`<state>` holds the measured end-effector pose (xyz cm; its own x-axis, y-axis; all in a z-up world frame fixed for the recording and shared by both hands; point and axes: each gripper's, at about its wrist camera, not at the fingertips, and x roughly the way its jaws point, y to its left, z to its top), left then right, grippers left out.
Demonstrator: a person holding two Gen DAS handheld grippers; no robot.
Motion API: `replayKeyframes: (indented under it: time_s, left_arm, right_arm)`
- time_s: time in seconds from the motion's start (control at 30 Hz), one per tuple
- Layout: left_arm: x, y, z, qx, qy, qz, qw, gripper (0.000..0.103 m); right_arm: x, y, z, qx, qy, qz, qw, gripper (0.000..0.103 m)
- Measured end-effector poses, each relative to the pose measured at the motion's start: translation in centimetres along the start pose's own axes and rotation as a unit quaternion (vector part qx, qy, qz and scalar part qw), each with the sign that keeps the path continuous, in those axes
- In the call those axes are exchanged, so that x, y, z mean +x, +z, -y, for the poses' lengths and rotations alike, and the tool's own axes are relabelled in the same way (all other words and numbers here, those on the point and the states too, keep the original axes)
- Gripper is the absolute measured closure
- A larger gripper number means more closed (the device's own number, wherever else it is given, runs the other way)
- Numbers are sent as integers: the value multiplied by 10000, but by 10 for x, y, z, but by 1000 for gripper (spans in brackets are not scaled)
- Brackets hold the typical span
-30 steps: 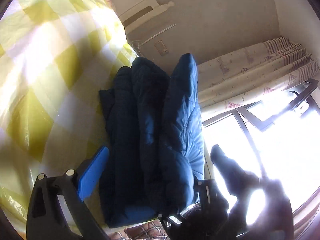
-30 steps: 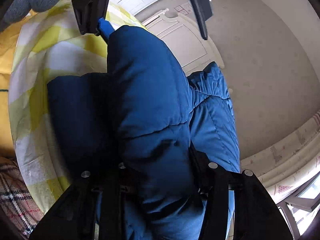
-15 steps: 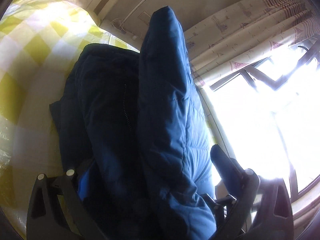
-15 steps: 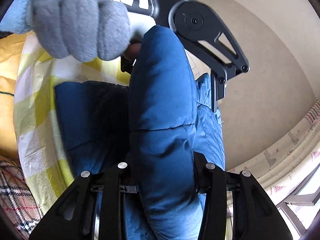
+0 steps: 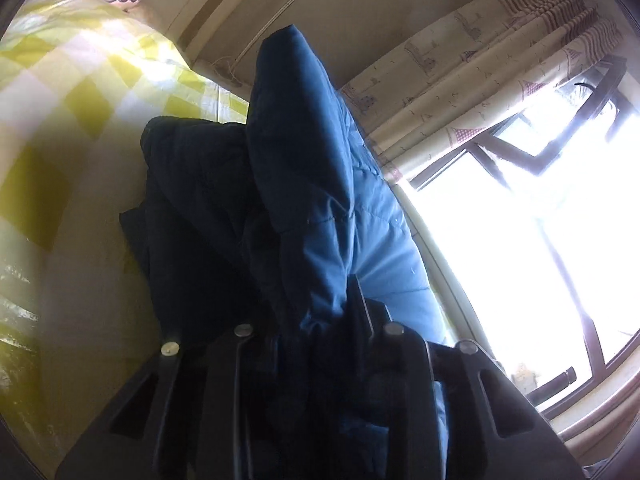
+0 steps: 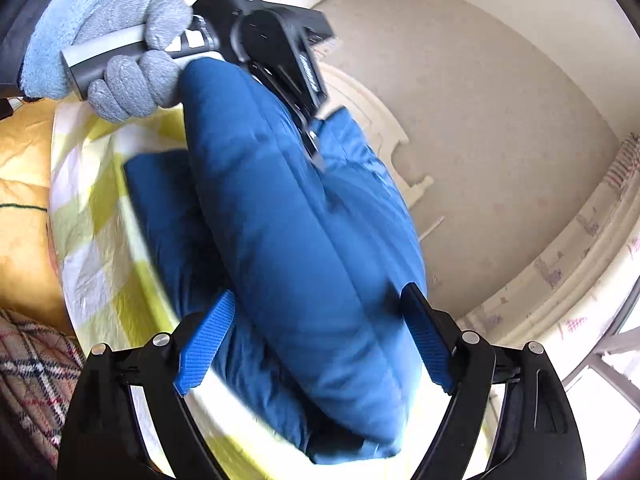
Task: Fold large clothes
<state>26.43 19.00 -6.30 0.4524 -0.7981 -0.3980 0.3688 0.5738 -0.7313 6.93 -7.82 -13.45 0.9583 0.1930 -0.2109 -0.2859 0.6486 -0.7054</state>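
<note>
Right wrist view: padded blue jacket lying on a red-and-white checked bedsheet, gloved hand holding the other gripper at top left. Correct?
Not quite. The right wrist view shows the bedsheet is yellow-and-white checked, not red. The rest holds: the padded blue jacket lies on it, and the gloved hand holds the left gripper at top left.

The jacket [image 6: 304, 248] lies on the bed [image 6: 96, 240], curtains [image 5: 480, 80] behind.

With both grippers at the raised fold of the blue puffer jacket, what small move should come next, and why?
Probably draw the right gripper back clear of the blue puffer jacket. Its jaws are opening with the fold between them, blue pads off the fabric, while the left gripper is closing on the same raised fold above the yellow checked bedspread, so it can carry the fold over.
</note>
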Motion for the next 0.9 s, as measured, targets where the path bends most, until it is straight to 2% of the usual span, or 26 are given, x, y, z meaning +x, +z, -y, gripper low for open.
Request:
replayKeyframes:
  time_s: [0.03,0.07,0.17,0.27,0.33,0.4,0.5,0.57,0.7,0.9]
  left_arm:
    - [-1,-2,-8,-126,-192,24,9997,77]
    - [0,-2,-7,-97,-139,56,9998,76]
    - [-4,0,14,204,297,132,9993,77]
    - [-16,2,46,756,714,308,9941,77]
    - [-15,-1,41,744,984,198,9922,77]
    - [-12,-7,16,489,955,101,9942,75]
    - [-22,-19,-12,228,609,256,9976,73]
    - [-24,-22,-10,325,732,283,9964,72]
    - [-15,-25,16,802,1285,299,9880,71]
    - [-11,-24,24,929,1404,325,9852,68]
  right_arm:
    - [-2,-8,5,157,39,-26,9999,25]
    - [-3,-12,9,280,60,-55,9996,27]
    - [-5,-10,21,499,7,-86,9987,38]
    - [-3,-7,24,720,145,-79,9973,38]
    - [-1,-10,21,730,295,-193,9967,38]
    - [-6,-10,18,759,410,-213,9960,37]
    - [-19,-6,48,1468,984,22,9843,38]
    - [-27,2,62,1862,1219,186,9747,38]
    - [-28,35,71,2292,1577,424,9596,37]
    - [-8,80,40,2422,1585,431,9562,37]
